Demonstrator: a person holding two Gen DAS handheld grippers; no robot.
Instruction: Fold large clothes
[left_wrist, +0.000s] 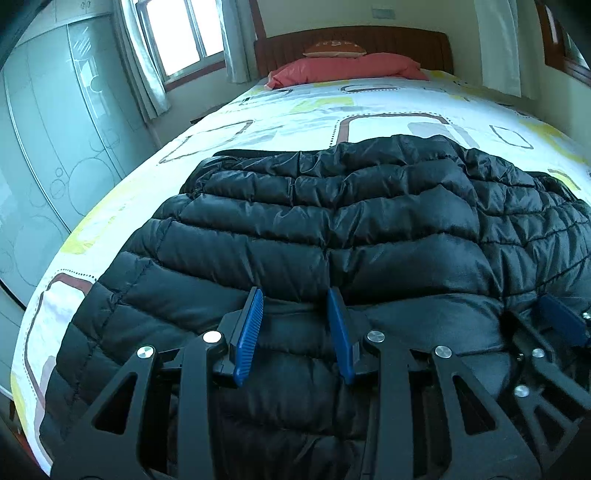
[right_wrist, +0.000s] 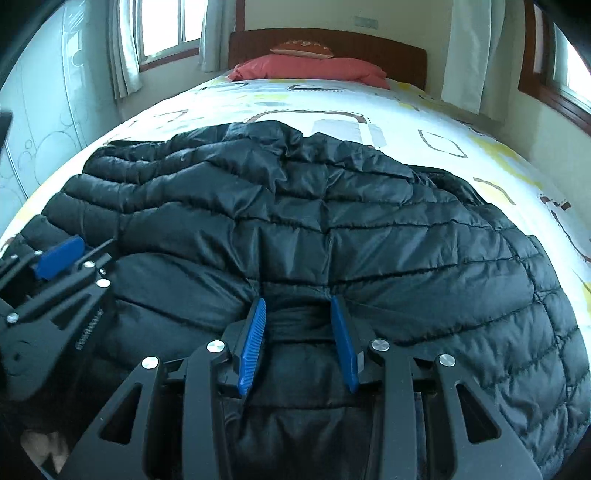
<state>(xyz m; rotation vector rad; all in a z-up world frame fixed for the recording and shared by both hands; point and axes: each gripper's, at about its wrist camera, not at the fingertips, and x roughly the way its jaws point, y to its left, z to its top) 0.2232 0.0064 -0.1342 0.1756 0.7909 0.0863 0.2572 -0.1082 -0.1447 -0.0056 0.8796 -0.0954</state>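
A black quilted puffer jacket (left_wrist: 369, 221) (right_wrist: 295, 206) lies spread across the near part of the bed. My left gripper (left_wrist: 295, 295) holds a bunched fold of the jacket's near edge between its blue pads, and creases run out from its fingertips. My right gripper (right_wrist: 298, 301) pinches the same near edge further right, with the fabric gathered between its pads. Each gripper also appears in the other's view: the right gripper (left_wrist: 561, 317) at the right edge, the left gripper (right_wrist: 59, 256) at the left edge.
The patterned white and yellow bedsheet (left_wrist: 295, 110) (right_wrist: 424, 110) stretches beyond the jacket to a red pillow (left_wrist: 347, 66) (right_wrist: 306, 66) and a brown headboard (left_wrist: 406, 44). A pale wardrobe (left_wrist: 55, 129) stands left of the bed. Curtained windows (left_wrist: 177, 33) are behind.
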